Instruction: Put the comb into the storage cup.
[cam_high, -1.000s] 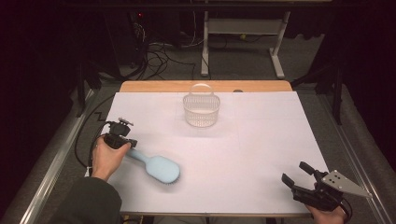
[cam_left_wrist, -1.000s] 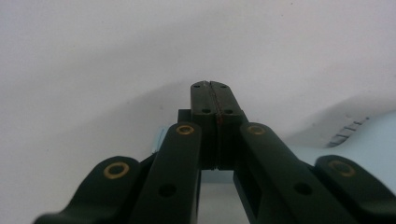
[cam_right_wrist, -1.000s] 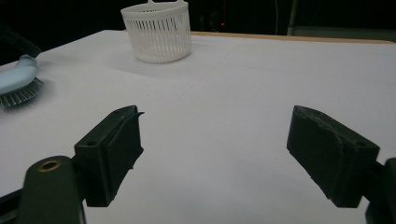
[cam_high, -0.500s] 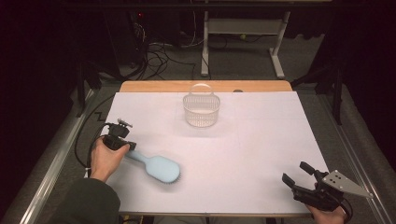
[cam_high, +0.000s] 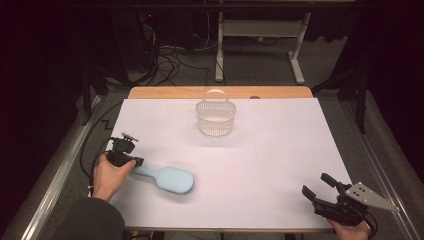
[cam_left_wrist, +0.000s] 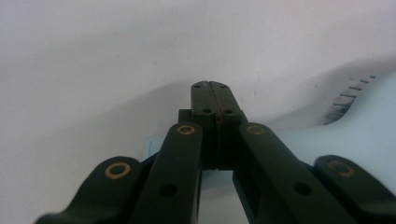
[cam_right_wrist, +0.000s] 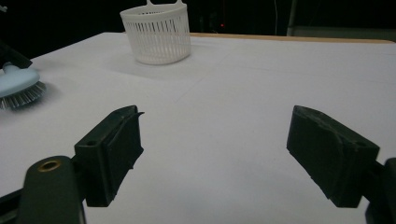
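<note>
Left tongs (cam_high: 131, 161): at the bench's left edge in the high view, held in the person's left hand (cam_high: 109, 176); clenched on the handle of the pale blue plastic hairbrush (cam_high: 167, 178). In the left gripper view the two black jaws meet flat together, with the pale blue handle passing beneath them.

Hairbrush: lies on the white sheet near the front left of the bench, handle toward the left tongs, oval head pointing to the bench's middle. The right gripper view shows its head (cam_right_wrist: 17, 84) with dark bristles facing down onto the sheet.

Right tongs (cam_high: 320, 189): at the front right corner of the bench, grey three-cornered plate on top; released, jaws wide apart and holding nothing, as the right gripper view shows (cam_right_wrist: 214, 154).

White slotted plastic basket (cam_high: 215, 117): stands upright toward the far middle of the bench, its hoop handle up, well apart from the hairbrush and both tongs.

Bench (cam_high: 280, 150): covered by a white sheet, with a strip of light wood showing along the far edge.

Writing: no brand, label or lettering can be read on any of these things.
</note>
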